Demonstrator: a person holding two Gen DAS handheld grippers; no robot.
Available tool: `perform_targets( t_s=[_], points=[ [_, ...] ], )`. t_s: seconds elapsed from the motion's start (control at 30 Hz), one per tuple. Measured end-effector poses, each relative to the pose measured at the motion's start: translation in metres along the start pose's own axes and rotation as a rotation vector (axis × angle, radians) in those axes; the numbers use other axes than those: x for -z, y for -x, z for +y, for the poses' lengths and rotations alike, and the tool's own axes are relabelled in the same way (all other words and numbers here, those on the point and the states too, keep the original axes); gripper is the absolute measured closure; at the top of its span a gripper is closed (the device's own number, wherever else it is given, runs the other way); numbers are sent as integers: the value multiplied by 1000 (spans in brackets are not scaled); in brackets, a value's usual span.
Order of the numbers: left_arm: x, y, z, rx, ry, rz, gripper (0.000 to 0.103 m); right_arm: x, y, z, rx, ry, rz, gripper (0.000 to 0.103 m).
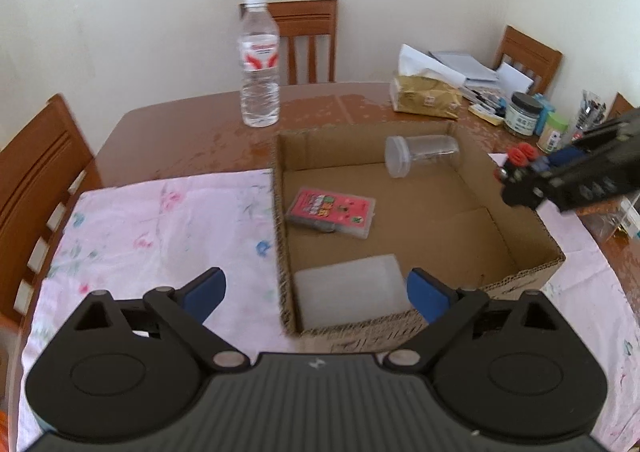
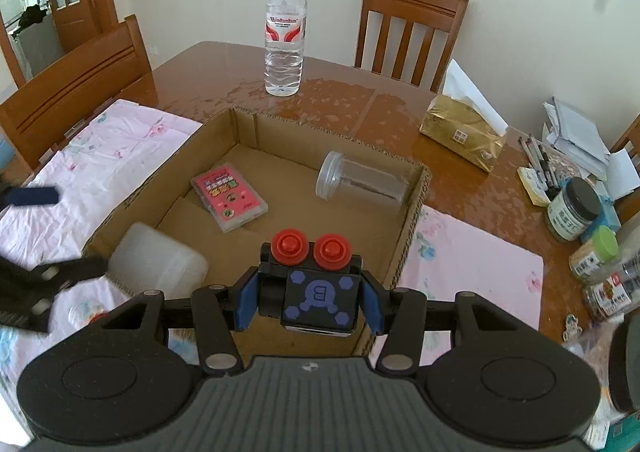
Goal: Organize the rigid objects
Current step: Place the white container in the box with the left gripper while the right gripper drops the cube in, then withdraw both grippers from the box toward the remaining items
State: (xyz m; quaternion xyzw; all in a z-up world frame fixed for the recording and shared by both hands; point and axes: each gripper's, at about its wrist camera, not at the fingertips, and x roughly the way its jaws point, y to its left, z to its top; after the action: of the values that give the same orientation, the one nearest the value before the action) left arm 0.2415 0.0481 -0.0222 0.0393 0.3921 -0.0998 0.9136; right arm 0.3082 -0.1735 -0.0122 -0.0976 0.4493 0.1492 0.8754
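Note:
An open cardboard box (image 1: 281,187) (image 2: 414,207) sits on a pink floral cloth (image 1: 160,232). Inside lie a pink card case (image 1: 332,211) (image 2: 230,197), a clear lidded jar (image 1: 420,153) (image 2: 364,181) on its side, and a translucent white plastic box (image 1: 352,296) (image 2: 156,260) in the near corner. My left gripper (image 1: 318,292) is open, its blue pads wide apart on either side of the white box, not pressing it. My right gripper (image 2: 310,300) (image 1: 520,171) is shut on a black toy block (image 2: 320,292) with two red knobs, held above the box's right side.
A water bottle (image 1: 259,63) (image 2: 285,35) stands on the wooden table behind the box. A gold tissue pack (image 1: 428,95) (image 2: 460,135), papers, pens and jars (image 1: 520,113) (image 2: 572,211) crowd the right side. Wooden chairs (image 1: 36,179) surround the table.

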Motion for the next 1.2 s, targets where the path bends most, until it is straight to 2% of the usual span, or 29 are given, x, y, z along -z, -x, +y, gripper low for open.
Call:
perform_targets(
  t_s=[0.37,0.4,0.43,0.5,0.6,0.83,1.0,1.07,1.13,1.2],
  points=[
    [11,17,30,-98,9,-12,5,-49,-48,-10,41,-32,18,46],
    [12,17,33,-102,16,-9,5,-53,-51,-11,48,-40,12,38],
    [14,18,35,-106,24,-5,5,-56,-53,-12,59,-47,-1,19],
    [16,17,38,-107,34,5,5,-61,-54,-14,97,-57,-19,0],
    [21,17,40,-106,35,17,5,-64,-46,-13,99,-57,-58,0],
    [25,21,35,-98,30,38,4,-50,-23,-9,105,-88,-58,0],
    [39,23,30,-97,15,26,4,-18,-2,0,118,-98,-96,0],
    [43,25,26,-110,20,59,4,-1,7,3,149,-123,-97,0],
    [50,30,23,-76,11,48,3,19,15,5,130,-148,-103,0],
    [56,30,20,-79,3,73,3,39,20,8,139,-155,-94,0]
  ],
)
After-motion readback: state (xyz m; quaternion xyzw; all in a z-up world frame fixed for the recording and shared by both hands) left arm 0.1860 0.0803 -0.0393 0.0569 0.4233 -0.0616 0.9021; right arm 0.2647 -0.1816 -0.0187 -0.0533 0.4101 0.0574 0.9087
